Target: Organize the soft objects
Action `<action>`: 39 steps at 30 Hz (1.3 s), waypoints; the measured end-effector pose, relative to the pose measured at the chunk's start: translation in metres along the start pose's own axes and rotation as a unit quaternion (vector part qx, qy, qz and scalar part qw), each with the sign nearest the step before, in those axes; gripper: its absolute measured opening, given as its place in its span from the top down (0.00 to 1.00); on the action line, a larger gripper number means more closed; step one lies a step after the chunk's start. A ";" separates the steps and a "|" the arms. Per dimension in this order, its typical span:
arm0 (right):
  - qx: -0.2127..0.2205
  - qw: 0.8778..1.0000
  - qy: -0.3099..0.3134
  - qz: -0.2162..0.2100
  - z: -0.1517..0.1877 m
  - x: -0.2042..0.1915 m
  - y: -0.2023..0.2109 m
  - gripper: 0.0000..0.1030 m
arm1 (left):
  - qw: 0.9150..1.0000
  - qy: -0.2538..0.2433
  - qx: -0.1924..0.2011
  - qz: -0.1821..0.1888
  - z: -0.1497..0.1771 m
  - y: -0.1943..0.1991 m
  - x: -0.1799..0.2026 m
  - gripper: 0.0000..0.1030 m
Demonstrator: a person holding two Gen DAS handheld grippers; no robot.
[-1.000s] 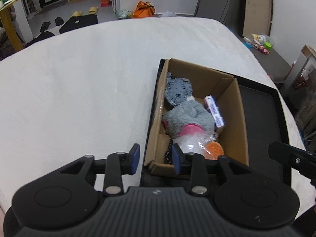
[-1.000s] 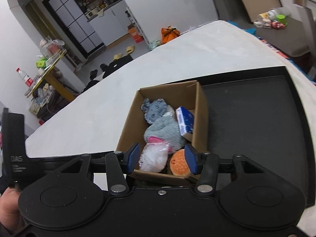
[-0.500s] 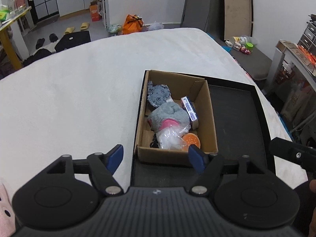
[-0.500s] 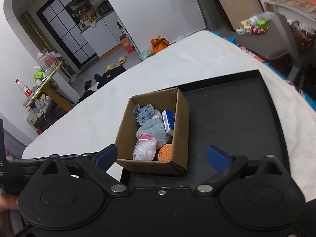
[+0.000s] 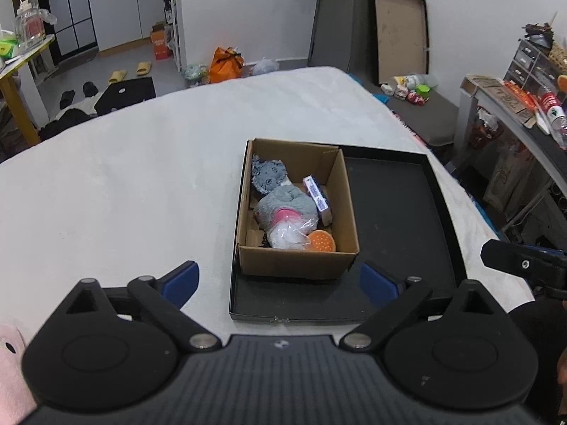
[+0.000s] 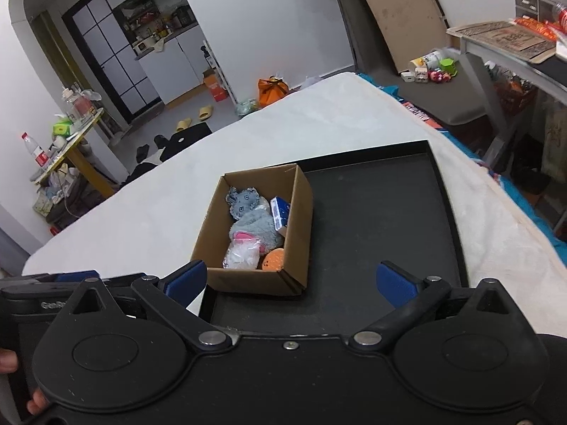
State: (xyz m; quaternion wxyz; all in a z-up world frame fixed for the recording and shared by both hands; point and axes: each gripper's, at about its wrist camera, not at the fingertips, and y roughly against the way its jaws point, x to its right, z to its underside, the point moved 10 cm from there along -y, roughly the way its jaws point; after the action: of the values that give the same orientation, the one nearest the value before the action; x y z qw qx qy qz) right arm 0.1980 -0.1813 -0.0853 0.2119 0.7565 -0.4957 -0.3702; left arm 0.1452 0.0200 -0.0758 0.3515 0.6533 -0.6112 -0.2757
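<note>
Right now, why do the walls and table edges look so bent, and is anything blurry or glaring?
Left wrist view: fisheye lens bows the doorway and white table; cardboard box stays sharp, lighting soft, no glare. Right wrist view: same curving, strongest at the edges; black tray shows a dull sheen; the open tongs sit dark in front.

Black tray point(image 5: 397, 212) sits on the white-covered surface point(image 5: 124, 184); its right part is bare, open for a pass. Cardboard box point(image 5: 297, 264) takes the tray's left part, walls upright, top open. Inside it's packed: grey plush point(image 5: 283, 202), clear bag point(image 5: 287, 235), orange piece point(image 5: 321, 242), blue-white carton point(image 5: 317, 194) against the right wall. White surface left of the box lies bare.
</note>
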 end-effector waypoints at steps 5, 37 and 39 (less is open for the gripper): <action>0.015 1.000 -0.002 0.011 0.001 0.001 0.019 0.00 | 1.000 -0.010 0.024 -0.005 -0.001 0.022 0.004 0.02; 0.052 0.997 0.023 0.046 0.003 -0.004 0.086 0.00 | 0.997 -0.008 0.075 0.012 0.004 0.098 0.003 0.02; 0.053 0.997 0.023 0.045 0.004 -0.005 0.087 0.00 | 0.997 -0.009 0.077 0.013 0.004 0.101 0.004 0.02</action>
State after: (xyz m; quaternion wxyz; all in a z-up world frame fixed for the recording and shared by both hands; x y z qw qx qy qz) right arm 0.1416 -0.2128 -0.0260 0.1994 0.7519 -0.5430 -0.3163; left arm 0.0809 0.0154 0.0026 0.2977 0.6679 -0.6424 -0.2292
